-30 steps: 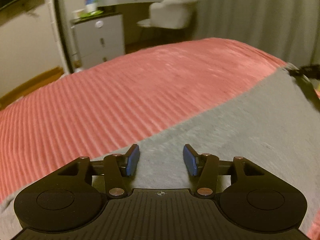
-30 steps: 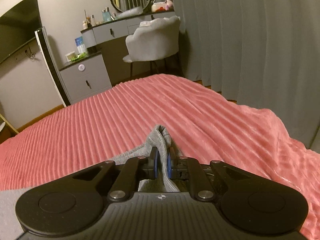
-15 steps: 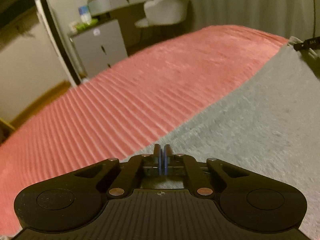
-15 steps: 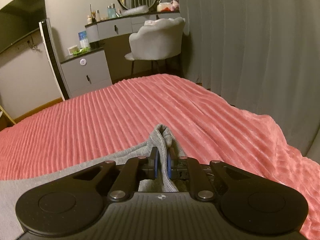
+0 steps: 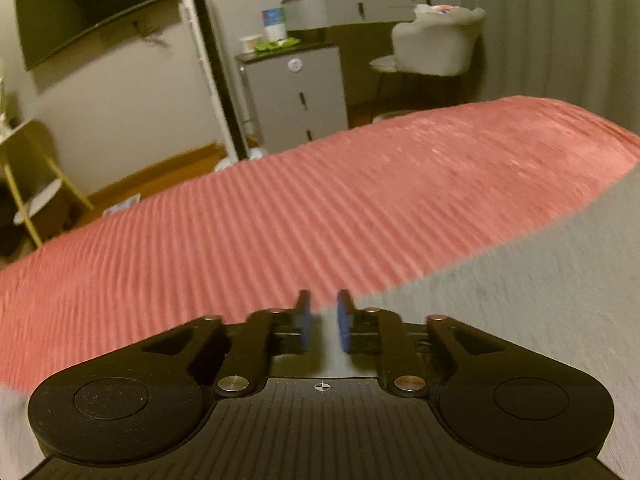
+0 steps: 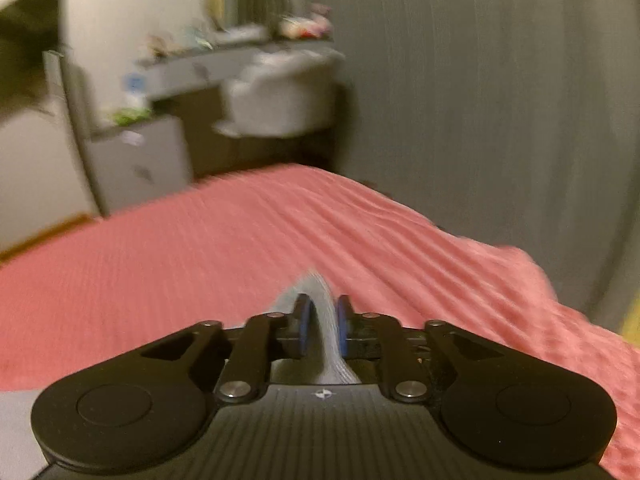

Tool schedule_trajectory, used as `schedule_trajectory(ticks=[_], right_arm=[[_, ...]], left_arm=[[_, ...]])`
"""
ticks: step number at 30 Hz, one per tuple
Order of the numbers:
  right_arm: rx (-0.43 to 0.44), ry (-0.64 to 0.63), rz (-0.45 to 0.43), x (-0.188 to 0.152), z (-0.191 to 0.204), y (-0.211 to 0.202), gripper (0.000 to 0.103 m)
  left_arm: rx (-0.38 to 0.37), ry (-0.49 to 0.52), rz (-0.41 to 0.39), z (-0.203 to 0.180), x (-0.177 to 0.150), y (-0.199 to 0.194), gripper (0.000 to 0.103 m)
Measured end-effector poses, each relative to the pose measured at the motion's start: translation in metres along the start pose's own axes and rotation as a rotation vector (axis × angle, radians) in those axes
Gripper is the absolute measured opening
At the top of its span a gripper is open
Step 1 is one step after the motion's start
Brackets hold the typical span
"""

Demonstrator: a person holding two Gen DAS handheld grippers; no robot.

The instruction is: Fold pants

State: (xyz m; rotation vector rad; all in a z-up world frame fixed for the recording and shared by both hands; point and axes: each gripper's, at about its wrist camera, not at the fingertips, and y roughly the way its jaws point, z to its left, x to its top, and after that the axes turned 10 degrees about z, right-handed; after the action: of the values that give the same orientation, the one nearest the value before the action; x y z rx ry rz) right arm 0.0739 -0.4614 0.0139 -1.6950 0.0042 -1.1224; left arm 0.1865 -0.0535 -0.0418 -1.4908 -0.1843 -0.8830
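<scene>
1. The left gripper is hovering low over the edge of the grey pants, which are lying flat across the pink ribbed bedspread.
2. Its jaws are opening, standing a narrow gap apart. A pale strip of grey cloth is showing in that gap, but the blue pads are not visibly pressing on it; blur is hiding whether they are touching it.
3. The right gripper is sitting at another part of the pants, where a ridge of grey fabric is rising up between its fingers.
4. Its jaws are also opening, slightly apart. The bunched fabric is lying close against the right-hand pad, while a small gap is showing beside the left-hand one.
5. A grey dresser and a white chair are standing beyond the bed.
</scene>
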Motion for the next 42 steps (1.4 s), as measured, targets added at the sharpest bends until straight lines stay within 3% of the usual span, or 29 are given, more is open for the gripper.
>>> schedule_trajectory(ticks=[2,3,4,6,10,13,15,19,23,26,27,29,31,33,35,38,42], right_arm=[[0.084,0.046,-0.007,-0.001,-0.007,-0.013,0.019],[0.117,0.033,-0.008,-0.004,-0.005,-0.021,0.019],[0.152,-0.003,-0.012,-0.008,0.002,-0.031,0.019],[0.228,-0.108,-0.007,-0.021,0.022,-0.048,0.019],[0.302,-0.292,0.041,-0.052,0.068,-0.06,0.019],[0.273,-0.384,0.154,-0.07,0.103,-0.033,0.017],[0.211,-0.369,0.058,-0.066,0.112,-0.018,0.016],[0.122,-0.209,0.066,-0.037,0.111,-0.011,0.016],[0.187,-0.162,0.053,-0.041,0.093,-0.048,0.019],[0.22,-0.206,0.1,-0.069,0.075,-0.073,0.021],[0.216,-0.205,0.129,-0.075,0.064,-0.075,0.026],[0.163,-0.103,0.142,-0.082,0.029,-0.083,0.03],[0.159,0.107,0.139,-0.088,-0.018,-0.096,0.042],[0.244,0.363,0.154,-0.102,-0.072,-0.108,0.045],[0.357,0.527,0.188,-0.118,-0.108,-0.111,0.045],[0.467,0.624,0.244,-0.135,-0.131,-0.108,0.045],[0.432,0.642,0.268,-0.136,-0.133,-0.099,0.049]], left_arm=[[-0.006,-0.053,-0.002,0.008,-0.015,-0.015,0.051],[-0.002,-0.101,-0.003,0.011,-0.025,-0.022,0.07],[-0.001,-0.147,-0.003,0.014,-0.032,-0.027,0.079],[-0.008,-0.245,0.016,0.017,-0.048,-0.034,0.08],[0.001,-0.314,0.071,0.015,-0.07,-0.033,0.08],[0.028,-0.314,0.063,0.016,-0.07,-0.037,0.08],[0.045,-0.316,0.059,0.017,-0.068,-0.041,0.08],[0.053,-0.362,0.061,0.024,-0.076,-0.052,0.086],[0.032,-0.454,0.056,0.04,-0.097,-0.057,0.091],[0.013,-0.506,0.084,0.044,-0.108,-0.052,0.091],[0.025,-0.496,0.077,0.041,-0.109,-0.054,0.091],[0.05,-0.482,0.07,0.039,-0.107,-0.061,0.091],[0.043,-0.504,0.054,0.04,-0.11,-0.071,0.094],[0.017,-0.551,0.054,0.042,-0.116,-0.077,0.096],[-0.034,-0.592,0.07,0.044,-0.123,-0.08,0.096],[-0.075,-0.623,0.087,0.043,-0.126,-0.082,0.096],[-0.081,-0.623,0.071,0.037,-0.132,-0.091,0.096]])
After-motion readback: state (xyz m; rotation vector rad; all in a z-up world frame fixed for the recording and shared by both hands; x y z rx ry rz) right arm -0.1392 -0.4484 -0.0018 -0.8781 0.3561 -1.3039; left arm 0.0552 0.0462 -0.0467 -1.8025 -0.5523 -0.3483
